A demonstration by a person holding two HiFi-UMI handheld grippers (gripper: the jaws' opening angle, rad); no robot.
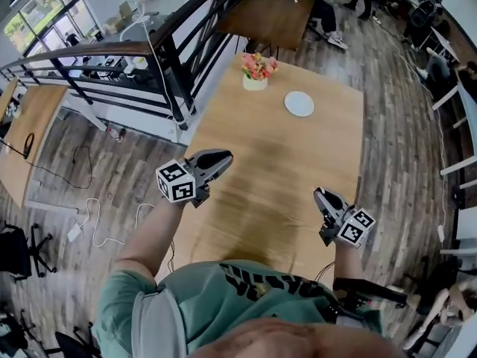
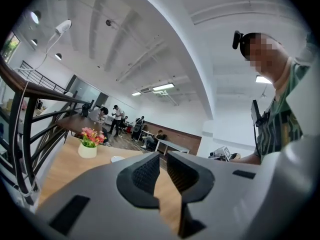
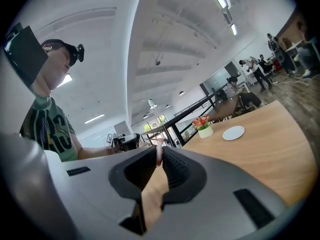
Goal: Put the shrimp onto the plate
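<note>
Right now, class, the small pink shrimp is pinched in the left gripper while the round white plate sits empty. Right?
No: the right gripper pinches the small pink shrimp, as the right gripper view shows; the round white plate does sit empty.

Pale pink shrimp (image 3: 159, 146) upright between the right tongs (image 3: 160, 154) — round white plate (image 1: 299, 104) flat on the table (image 1: 253, 162), well apart.

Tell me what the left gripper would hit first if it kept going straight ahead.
Probably nothing near: the left gripper points level across the table, with the plate and flower pot left of its line. Depth beyond the far edge is unclear.
</note>
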